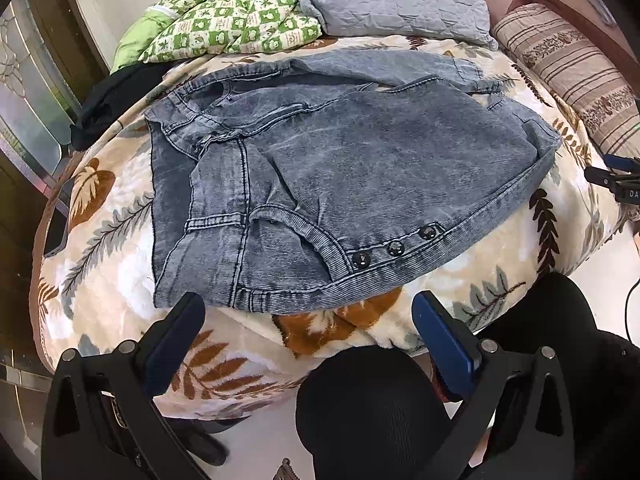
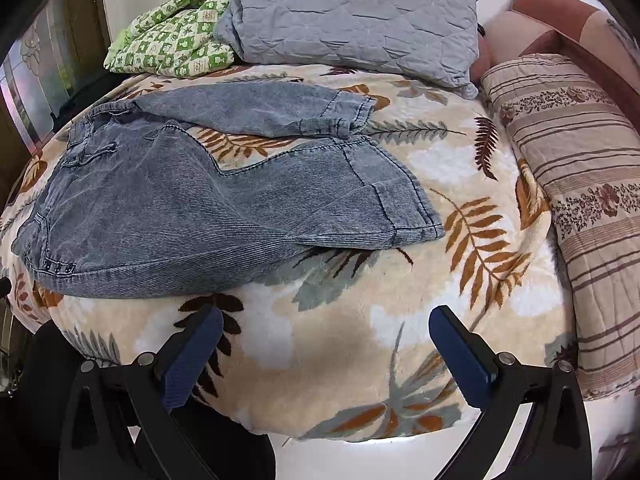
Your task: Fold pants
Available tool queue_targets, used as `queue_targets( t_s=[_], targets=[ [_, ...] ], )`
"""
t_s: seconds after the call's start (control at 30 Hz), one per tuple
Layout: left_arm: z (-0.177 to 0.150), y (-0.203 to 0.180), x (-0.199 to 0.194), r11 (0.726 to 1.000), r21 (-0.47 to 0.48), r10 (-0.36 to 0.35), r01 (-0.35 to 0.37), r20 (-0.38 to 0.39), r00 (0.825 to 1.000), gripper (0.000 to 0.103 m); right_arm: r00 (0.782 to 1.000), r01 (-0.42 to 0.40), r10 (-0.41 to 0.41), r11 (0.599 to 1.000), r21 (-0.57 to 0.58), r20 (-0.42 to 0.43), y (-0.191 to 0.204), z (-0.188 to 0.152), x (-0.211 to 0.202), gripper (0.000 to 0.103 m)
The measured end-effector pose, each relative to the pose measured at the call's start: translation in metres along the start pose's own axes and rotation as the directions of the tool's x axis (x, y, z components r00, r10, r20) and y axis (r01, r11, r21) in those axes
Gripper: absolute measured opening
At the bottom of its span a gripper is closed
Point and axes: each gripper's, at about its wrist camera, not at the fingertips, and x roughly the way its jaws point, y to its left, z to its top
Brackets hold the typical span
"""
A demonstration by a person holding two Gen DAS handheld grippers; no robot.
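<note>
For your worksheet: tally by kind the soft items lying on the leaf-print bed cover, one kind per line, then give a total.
Denim pants: 1
Grey quilted pillow: 1
Striped floral pillow: 1
Green checked quilt: 1
Total: 4

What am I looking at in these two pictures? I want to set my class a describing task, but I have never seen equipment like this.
No robot is here. A person holds a two-finger gripper in each hand, and a fisheye camera on each one looks forward along its fingers, which bends the view. One picture comes from the left gripper, the other from the right gripper. The black prongs with blue pads at the bottom are the fingers; both grippers are open and hold nothing.

On the cream leaf-patterned blanket lie faded blue-grey denim pants, spread out, not yet folded, legs apart. Behind them sit a grey quilted pillow, a green checked quilt and a brown striped bolster.
</note>
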Motion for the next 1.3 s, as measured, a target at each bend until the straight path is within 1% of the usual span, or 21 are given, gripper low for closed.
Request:
queue_targets(
  t_s=[0.43,0.87,0.93,1.0,1.07,1.13,1.17,1.2,1.23,1.3],
  targets=[
    [-0.003,0.007,0.008,0.999,-0.043,-0.009,0.007,-0.034,0.999,0.103,1.0,-0.005,0.005,1.0,0.015,-0.01,-0.006,-0.003,0.004,0.103],
    [0.013,0.0,0.013,0.999,-0.041,-0.017,0.015,-0.044,0.999,0.103,1.0,-0.012,0.012,1.0,0.001,0.002,-0.001,0.007,0.008,0.103],
    [0.017,0.004,0.014,0.997,-0.068,-0.032,0.029,-0.049,0.998,0.103,1.0,0.0,0.0,1.0,0.014,0.016,-0.005,0.011,0.009,0.103],
    [0.021,0.014,0.013,0.991,-0.123,-0.058,0.051,-0.048,0.997,0.103,0.999,0.024,-0.027,0.998,0.059,0.037,-0.015,0.016,0.01,0.103],
    [0.025,0.031,0.013,0.979,-0.191,-0.076,0.065,-0.051,0.996,0.103,0.999,0.029,-0.035,0.99,0.138,0.037,-0.035,0.023,0.012,0.103],
    [0.027,0.053,0.015,0.957,-0.281,-0.096,0.076,-0.059,0.994,0.103,0.999,0.035,-0.042,0.973,0.23,0.023,-0.059,0.029,0.019,0.103],
    [0.027,0.064,0.017,0.942,-0.327,-0.106,0.08,-0.063,0.992,0.103,0.999,0.036,-0.041,0.962,0.271,0.016,-0.071,0.031,0.023,0.103],
    [0.024,0.077,0.019,0.92,-0.383,-0.119,0.085,-0.066,0.991,0.103,0.999,0.032,-0.036,0.951,0.307,0.007,-0.081,0.032,0.028,0.103],
    [0.021,0.085,0.021,0.906,-0.415,-0.125,0.086,-0.068,0.99,0.103,1.0,0.024,-0.025,0.939,0.342,-0.003,-0.091,0.034,0.035,0.103],
    [0.012,0.099,0.028,0.864,-0.495,-0.148,0.092,-0.075,0.986,0.103,1.0,0.002,0.007,0.915,0.403,-0.022,-0.107,0.034,0.049,0.103]
  ],
)
